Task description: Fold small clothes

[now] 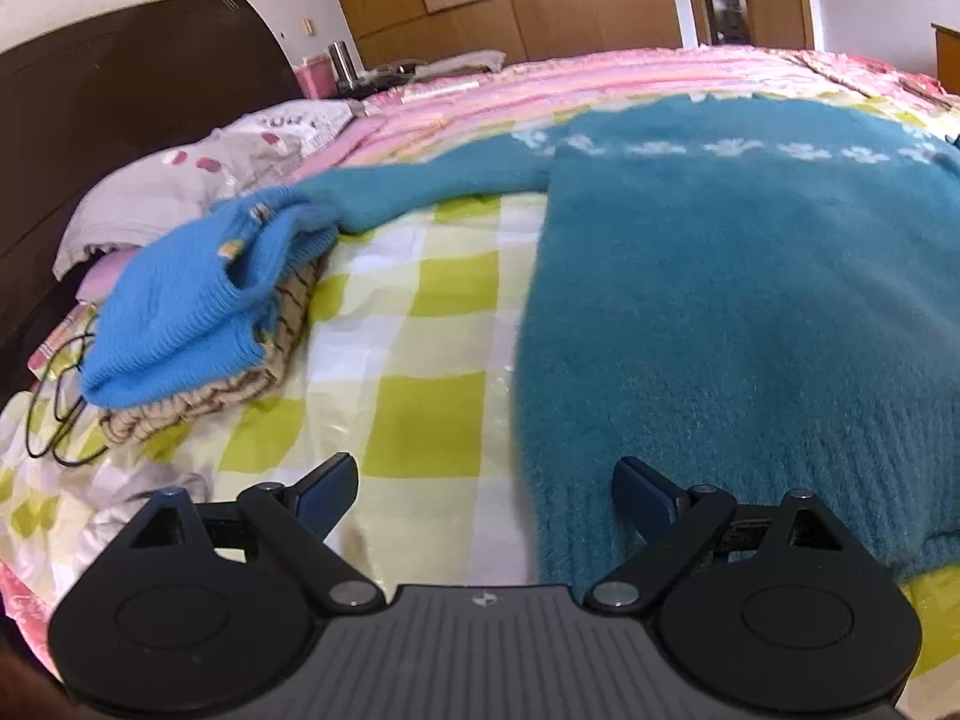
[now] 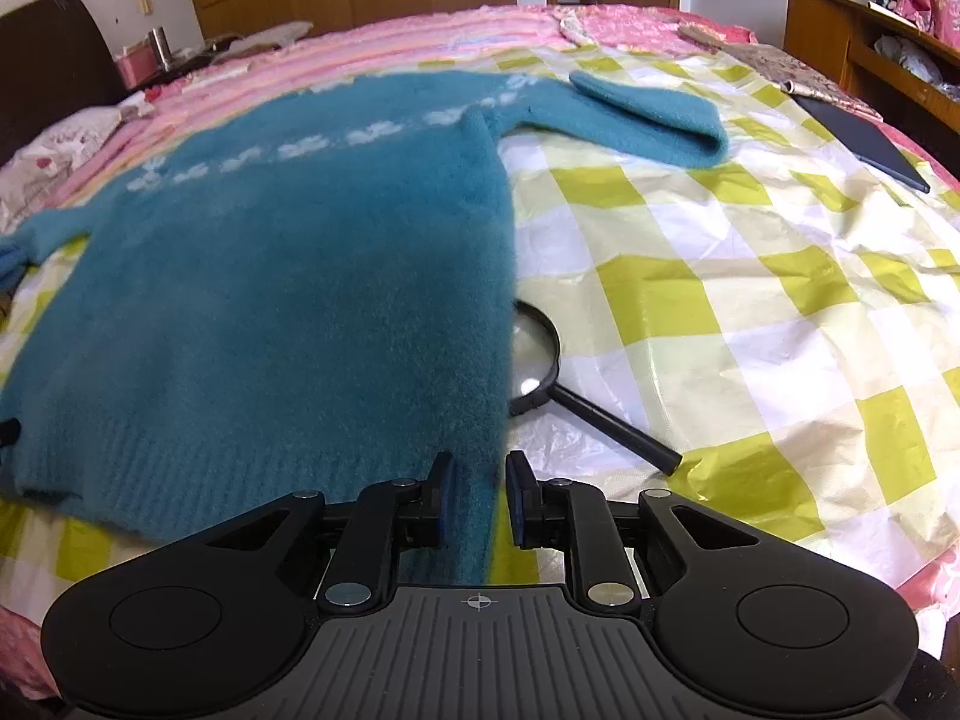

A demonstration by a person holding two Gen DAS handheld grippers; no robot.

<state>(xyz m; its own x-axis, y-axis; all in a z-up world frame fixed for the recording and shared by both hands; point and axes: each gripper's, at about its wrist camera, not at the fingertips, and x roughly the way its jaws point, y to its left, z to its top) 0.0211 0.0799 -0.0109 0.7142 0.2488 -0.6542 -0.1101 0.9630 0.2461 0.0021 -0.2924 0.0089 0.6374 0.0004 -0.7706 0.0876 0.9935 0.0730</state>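
No legible text; pillow print blurred.

Sweater (image 2: 288, 276) lies flat on the bed (image 2: 750, 300), hem near, shoulders far. Its right sleeve (image 2: 648, 114) runs out to the right at the far end; left sleeve (image 1: 420, 192) runs left to a stack of folded clothes (image 1: 198, 324) on the bed's left side. Pillow (image 1: 198, 186) sits behind that stack, against the headboard (image 1: 120, 90). Magnifying glass (image 2: 576, 384) is on the bed just right of the sweater, lens partly under its edge, handle pointing near-right. Flat tablet-like item (image 2: 864, 144) far right.
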